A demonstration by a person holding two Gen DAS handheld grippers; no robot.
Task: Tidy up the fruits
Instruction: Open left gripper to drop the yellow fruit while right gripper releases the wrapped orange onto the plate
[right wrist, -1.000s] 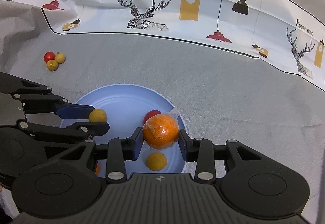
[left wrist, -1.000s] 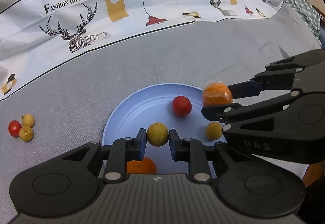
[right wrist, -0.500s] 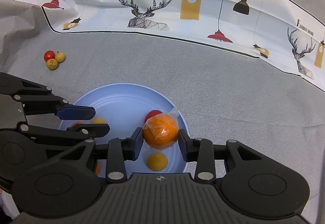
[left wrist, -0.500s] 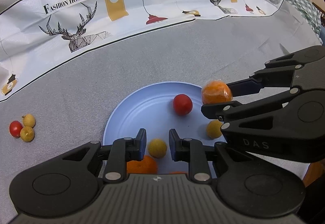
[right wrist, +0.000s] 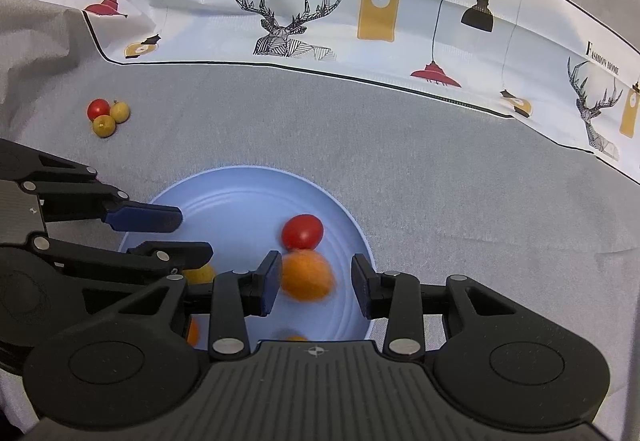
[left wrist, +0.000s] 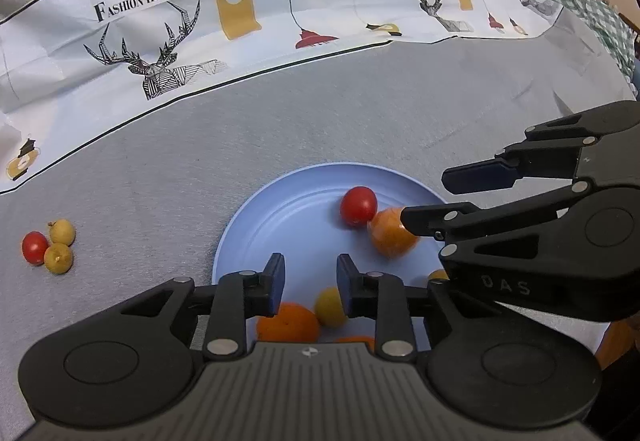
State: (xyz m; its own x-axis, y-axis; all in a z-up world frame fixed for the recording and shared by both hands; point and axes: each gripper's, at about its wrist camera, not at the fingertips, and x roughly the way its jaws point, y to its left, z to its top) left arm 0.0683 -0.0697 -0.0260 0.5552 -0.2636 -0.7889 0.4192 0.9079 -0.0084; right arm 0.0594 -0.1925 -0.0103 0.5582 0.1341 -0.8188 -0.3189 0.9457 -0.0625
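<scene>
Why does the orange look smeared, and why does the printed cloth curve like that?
Right wrist view: the orange is motion-blurred between the open right gripper, while the red tomato stays sharp. Both views: the fisheye lens bows the printed cloth into an arc.

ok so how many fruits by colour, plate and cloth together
red fruits: 2
yellow fruits: 4, one mostly hidden
orange fruits: 3, one only a sliver
total: 9

- right gripper [right wrist: 314, 283] let go, jaws wide now, and the orange [right wrist: 306, 275] dropped onto the plate [right wrist: 240, 201] beside the tomato [right wrist: 302, 231]
- left gripper [left wrist: 310, 281] opened too; its yellow fruit [left wrist: 329, 307] sits lower center on the plate
</scene>
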